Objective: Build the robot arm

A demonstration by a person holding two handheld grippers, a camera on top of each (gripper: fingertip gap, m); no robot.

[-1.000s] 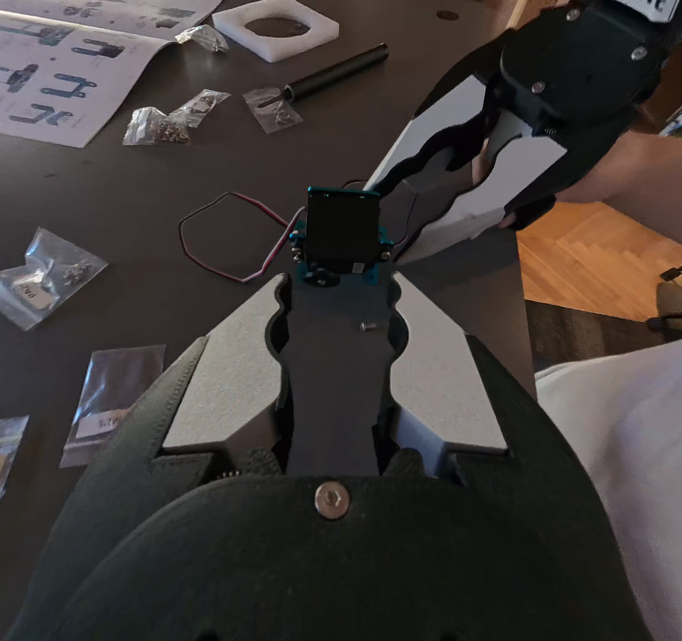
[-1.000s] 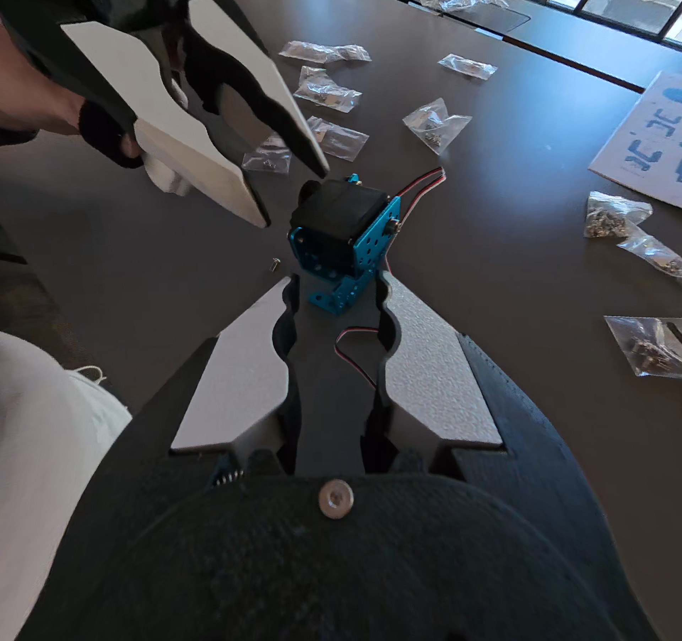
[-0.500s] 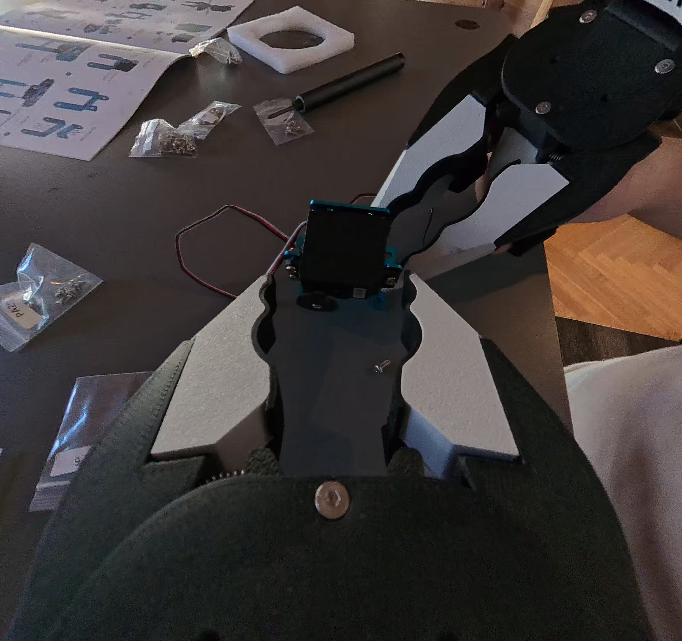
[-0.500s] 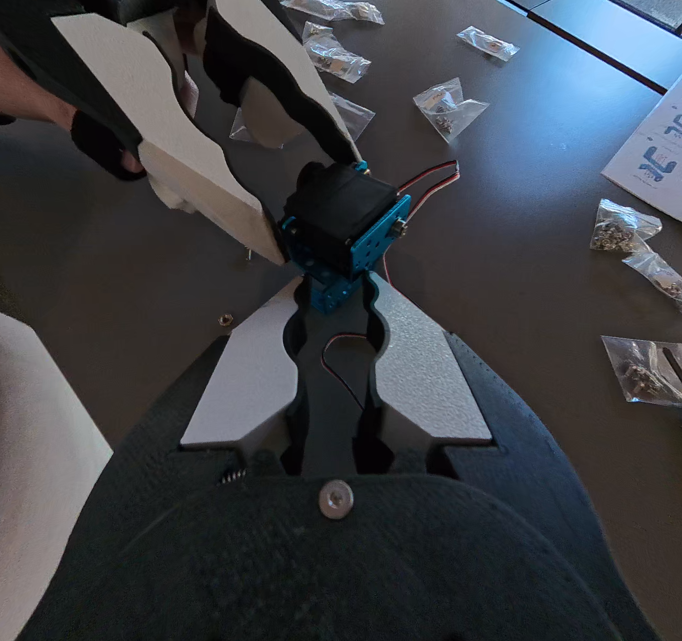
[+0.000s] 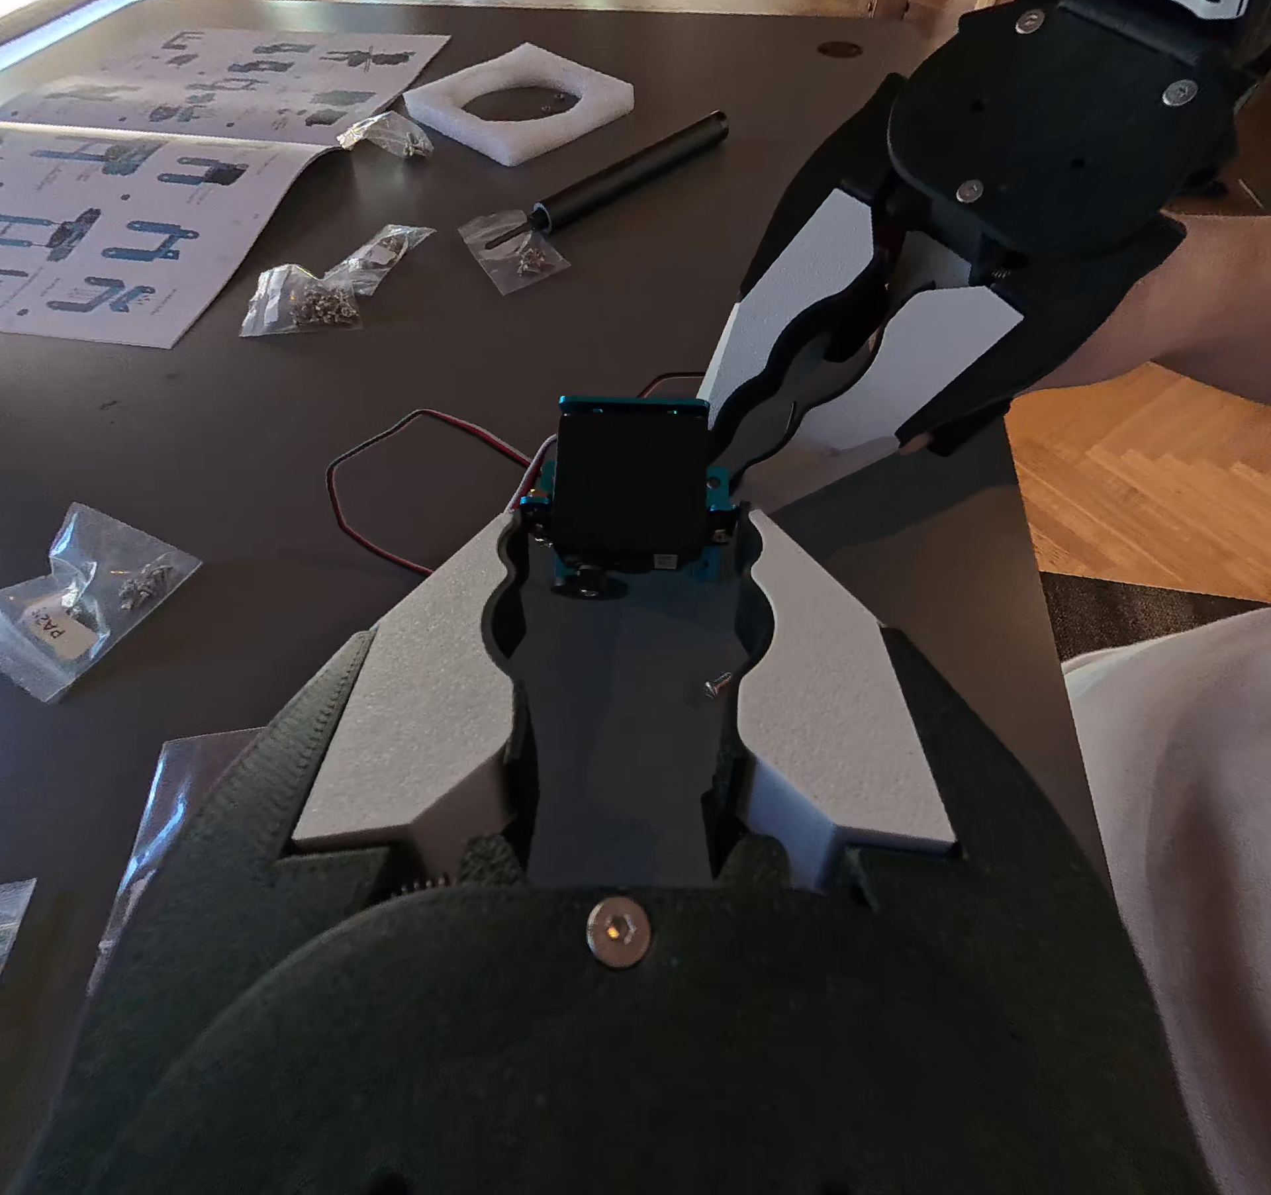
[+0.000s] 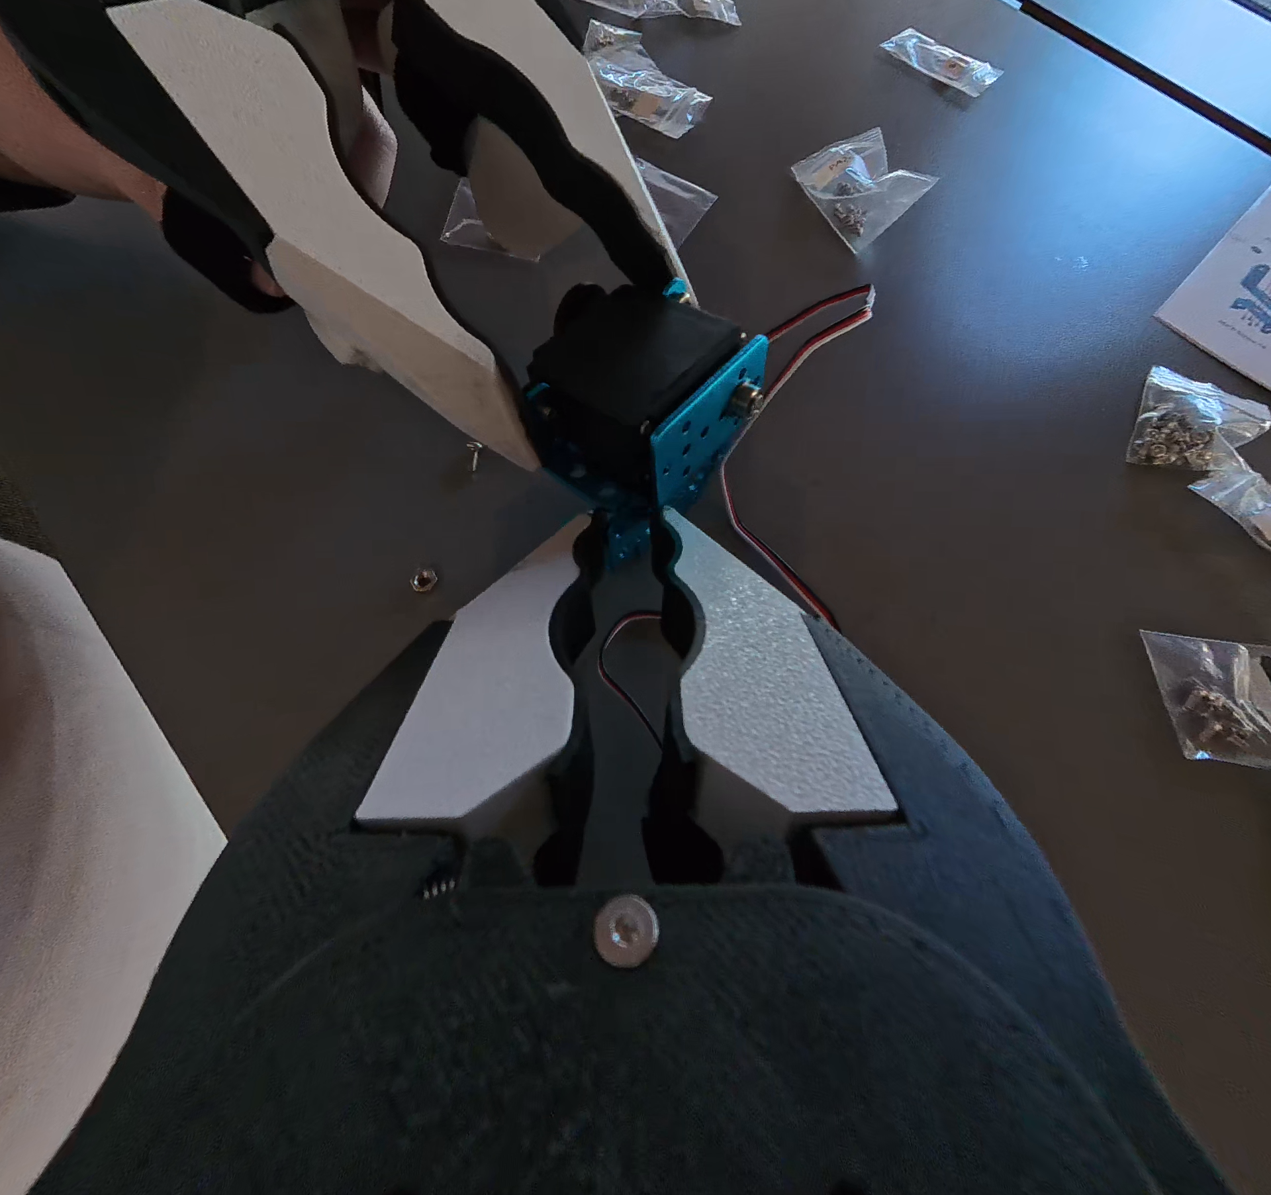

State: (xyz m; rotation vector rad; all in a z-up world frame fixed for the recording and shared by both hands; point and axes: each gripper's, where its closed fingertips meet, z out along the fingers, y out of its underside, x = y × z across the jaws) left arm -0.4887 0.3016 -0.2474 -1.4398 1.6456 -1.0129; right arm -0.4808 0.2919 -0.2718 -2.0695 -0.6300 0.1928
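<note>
On the dark desk (image 5: 206, 419), near its edge, a black servo motor in a blue metal bracket (image 5: 629, 495) stands upright; its red, black and white wire (image 5: 385, 467) loops away toward 9 o'clock in the left wrist view. The left hand-held gripper (image 5: 629, 529) is spread wide, its tips flanking the bracket's lower sides, contact too close to tell; a loose screw (image 5: 719, 684) lies on the desk between its fingers. The right hand-held gripper (image 6: 622, 522) is nearly pressed together, pinching the bracket's bottom blue tab (image 6: 626, 539); a small nut (image 6: 424, 579) lies at 10 o'clock from its tips. Clear bags of hardware (image 5: 302, 299) lie scattered around; an open instruction booklet (image 5: 124, 199), a white foam square (image 5: 519, 99) and a black screwdriver (image 5: 633, 171) sit toward 11 o'clock in the left wrist view.
</note>
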